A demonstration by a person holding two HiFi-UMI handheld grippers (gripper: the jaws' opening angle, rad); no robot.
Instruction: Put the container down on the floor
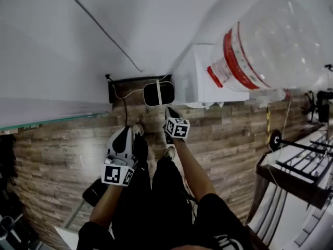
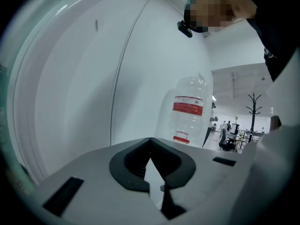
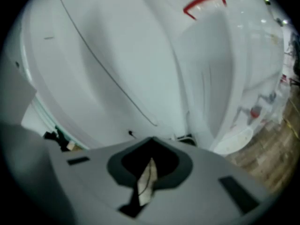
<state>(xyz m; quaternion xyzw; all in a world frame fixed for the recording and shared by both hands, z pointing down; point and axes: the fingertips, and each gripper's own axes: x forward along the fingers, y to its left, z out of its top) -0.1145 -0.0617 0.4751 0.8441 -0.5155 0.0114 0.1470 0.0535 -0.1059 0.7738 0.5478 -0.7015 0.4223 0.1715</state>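
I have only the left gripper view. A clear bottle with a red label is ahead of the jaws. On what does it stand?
Observer: The head view shows the bottle sitting on top of a white water dispenser.
Operator: Does the right gripper hold anything?
Observer: No. In its own view the right gripper has its jaws together, with nothing between them.
Operator: What is on the floor near the dispenser?
Observer: A black unit with a cable sits at the foot of the wall, on the wood-pattern floor.
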